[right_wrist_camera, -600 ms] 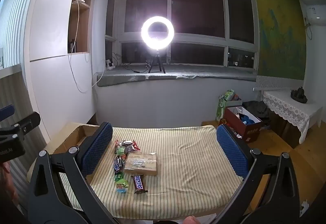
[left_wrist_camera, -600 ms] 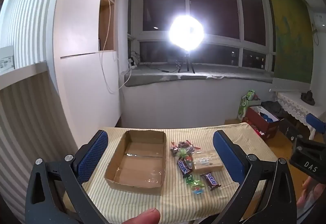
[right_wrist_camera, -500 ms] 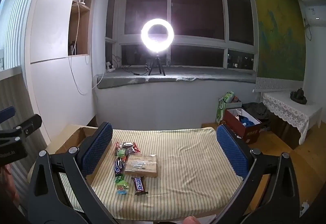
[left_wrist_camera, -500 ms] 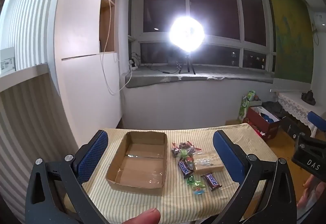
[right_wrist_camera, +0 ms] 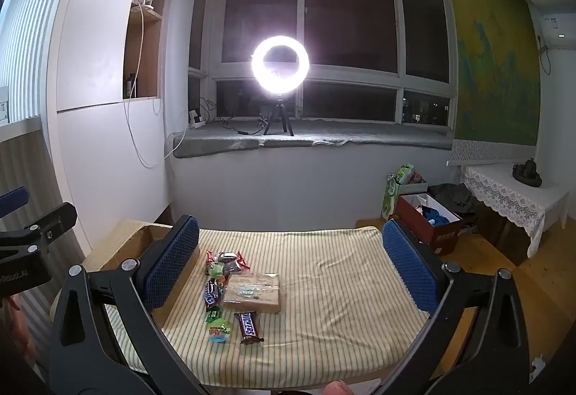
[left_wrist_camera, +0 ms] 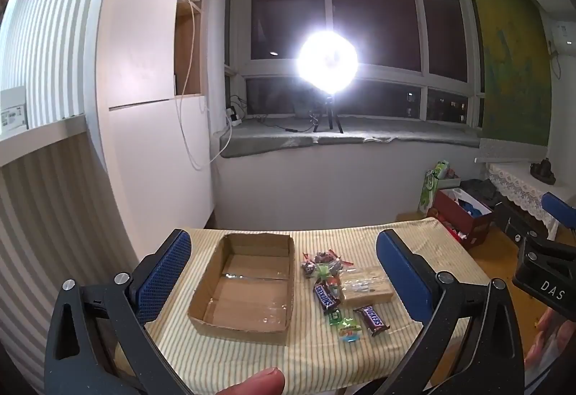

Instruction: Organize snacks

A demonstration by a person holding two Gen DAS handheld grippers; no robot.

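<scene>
1. I hold the left gripper (left_wrist_camera: 284, 272) above the near edge of the worktop (left_wrist_camera: 252, 359); its blue-padded fingers (left_wrist_camera: 163, 274) stand wide apart with nothing between them.
2. The right gripper (right_wrist_camera: 289, 263) is likewise spread wide and empty, raised over the near side of the worktop (right_wrist_camera: 342, 305). Part of it also shows at the right border of the left wrist view.
3. Landmark: the cardboard box (left_wrist_camera: 244, 283), open at the top, on the striped cloth covering the worktop. I see nothing inside it, only glossy tape along its floor. In the right wrist view it is mostly hidden behind the left finger of that gripper.
4. The snacks all lie on the cloth just right of the cardboard box, outside it.
5. Farthest back beside the box: a small heap of wrapped candies (left_wrist_camera: 322, 260), red, green and dark wrappers touching one another.
6. In front of that heap, nearest the box wall: one Snickers bar (left_wrist_camera: 327, 298), lying roughly lengthwise along the box.
7. Right of that bar and touching it: a flat tan packet in clear wrap (left_wrist_camera: 365, 289), also seen in the right wrist view (right_wrist_camera: 252, 292).
8. Nearer to me than the packet: a second Snickers bar (right_wrist_camera: 249, 326), apart from the packet.
9. Between the second bar and the box: a green candy (right_wrist_camera: 213, 314) and a round green-and-orange sweet (right_wrist_camera: 219, 327), close together.
10. A ring light (right_wrist_camera: 280, 64) on a tripod stands on the windowsill beyond the box, glaring strongly.
</scene>
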